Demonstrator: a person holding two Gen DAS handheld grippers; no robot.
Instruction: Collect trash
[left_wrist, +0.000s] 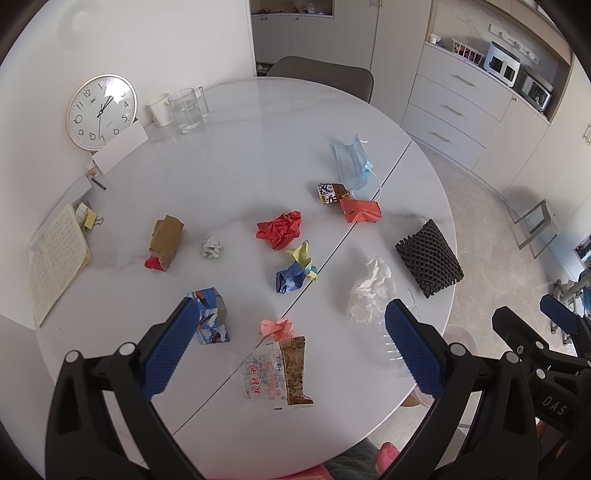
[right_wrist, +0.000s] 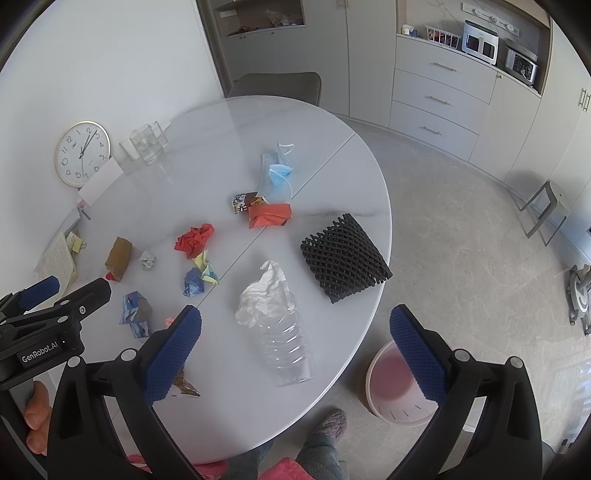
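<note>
Trash lies scattered on a round white table (left_wrist: 240, 122). My left gripper (left_wrist: 291, 347) is open above a clear snack wrapper (left_wrist: 275, 371) and a pink paper wad (left_wrist: 277, 326). My right gripper (right_wrist: 299, 350) is open over a crushed clear plastic bottle (right_wrist: 286, 347) beside a white tissue (right_wrist: 264, 297). A black foam net sleeve (right_wrist: 343, 256), crumpled red paper (left_wrist: 279, 229), a blue and yellow wad (left_wrist: 293, 273), a blue face mask (left_wrist: 352, 162), an orange packet (left_wrist: 360, 210), a brown box (left_wrist: 166, 238) and a patterned blue box (left_wrist: 210, 314) lie around. A pink bin (right_wrist: 395, 384) stands on the floor.
A wall clock (left_wrist: 101, 110), a glass mug (left_wrist: 186, 109), a white cup (left_wrist: 159, 109) and a notebook (left_wrist: 55, 266) sit at the table's left edge. A chair (left_wrist: 321, 75) stands behind the table, drawers (left_wrist: 447, 122) at the right. A person's slipper (right_wrist: 328, 422) is below the table edge.
</note>
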